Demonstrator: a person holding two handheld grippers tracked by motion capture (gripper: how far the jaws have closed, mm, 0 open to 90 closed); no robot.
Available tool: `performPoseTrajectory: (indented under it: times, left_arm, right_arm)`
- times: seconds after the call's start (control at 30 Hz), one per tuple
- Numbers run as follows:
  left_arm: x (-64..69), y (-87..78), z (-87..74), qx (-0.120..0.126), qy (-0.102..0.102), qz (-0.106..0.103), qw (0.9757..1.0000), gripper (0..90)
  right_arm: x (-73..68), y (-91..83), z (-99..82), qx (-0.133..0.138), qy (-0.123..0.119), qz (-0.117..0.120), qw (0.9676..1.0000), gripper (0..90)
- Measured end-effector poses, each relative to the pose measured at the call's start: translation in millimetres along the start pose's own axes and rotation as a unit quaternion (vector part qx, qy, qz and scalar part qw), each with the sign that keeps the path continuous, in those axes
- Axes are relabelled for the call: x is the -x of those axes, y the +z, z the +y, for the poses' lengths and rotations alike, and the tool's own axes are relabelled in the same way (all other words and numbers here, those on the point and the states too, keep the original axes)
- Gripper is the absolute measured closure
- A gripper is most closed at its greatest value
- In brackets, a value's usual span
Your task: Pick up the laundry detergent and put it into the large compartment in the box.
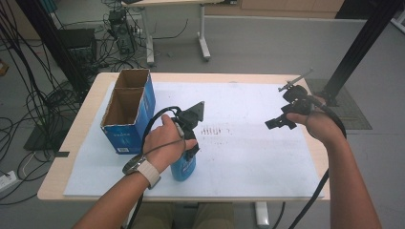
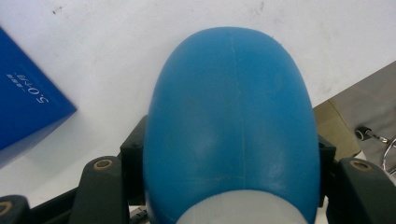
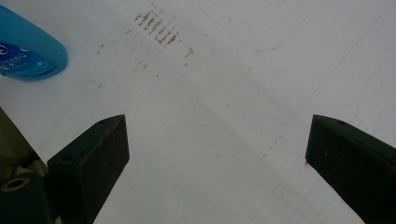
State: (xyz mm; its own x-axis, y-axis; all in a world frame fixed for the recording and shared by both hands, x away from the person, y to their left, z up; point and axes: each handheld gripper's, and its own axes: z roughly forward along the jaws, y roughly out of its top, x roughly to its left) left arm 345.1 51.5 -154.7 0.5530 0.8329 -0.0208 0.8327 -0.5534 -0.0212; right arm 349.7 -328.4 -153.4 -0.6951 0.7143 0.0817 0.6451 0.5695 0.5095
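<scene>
Gripping the bottle [image 2: 231, 126] squarely between both jaws, the left gripper [image 1: 188, 143] is shut on it near the sheet's [image 1: 248, 167] front edge, at about 5 o'clock from the box [image 1: 128, 114]. The right gripper [image 1: 281, 123] is held well apart at 3 o'clock, jaws spread wide with nothing between them. If the bottle is meant for the box, as is judged likely, it should be lifted straight up until its base is above the rim, carried toward 11 o'clock, and centred over one compartment before being lowered. The grip should be kept firm, since the rounded plastic could slip.
</scene>
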Motion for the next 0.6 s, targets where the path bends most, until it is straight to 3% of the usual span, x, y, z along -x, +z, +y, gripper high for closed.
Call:
performPoseTrajectory:
  times: [0.6]
  left_arm:
    - [0.6, 0.0, -0.9, 0.002, 0.000, 0.001, 1.0000, 38.5]
  right_arm:
    - [-3.3, -2.8, 3.4, 0.002, -0.004, -0.001, 1.0000, 6.0]
